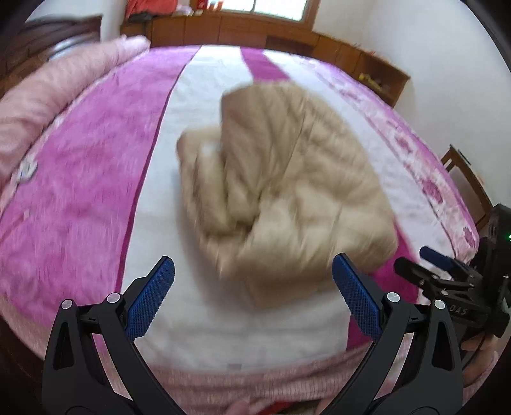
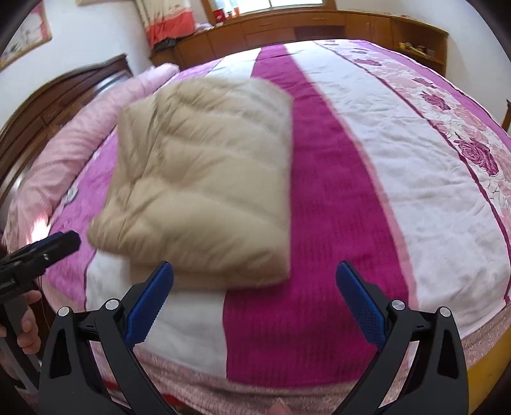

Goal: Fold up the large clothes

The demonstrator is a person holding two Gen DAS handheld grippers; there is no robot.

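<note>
The beige quilted jacket lies folded in a thick bundle on the bed cover, over its white and magenta stripes. One narrower fold sticks out on the side toward the pink rolled quilt; the rest forms a rough square. Both views are blurred, so seams and edges cannot be read finely.

The left gripper hangs just short of the jacket's near edge, jaws spread wide, nothing between the blue pads; the jacket sits ahead of the gap, apart from both pads. The right gripper is likewise released and empty, its jaws wide; the jacket's near corner lies just ahead of its left pad, while magenta cover fills the gap. Each gripper shows at the edge of the other's view, with fingers of a hand on the left one's handle.

Past the bed stand a dark wooden headboard and low wooden cabinets under a window.
</note>
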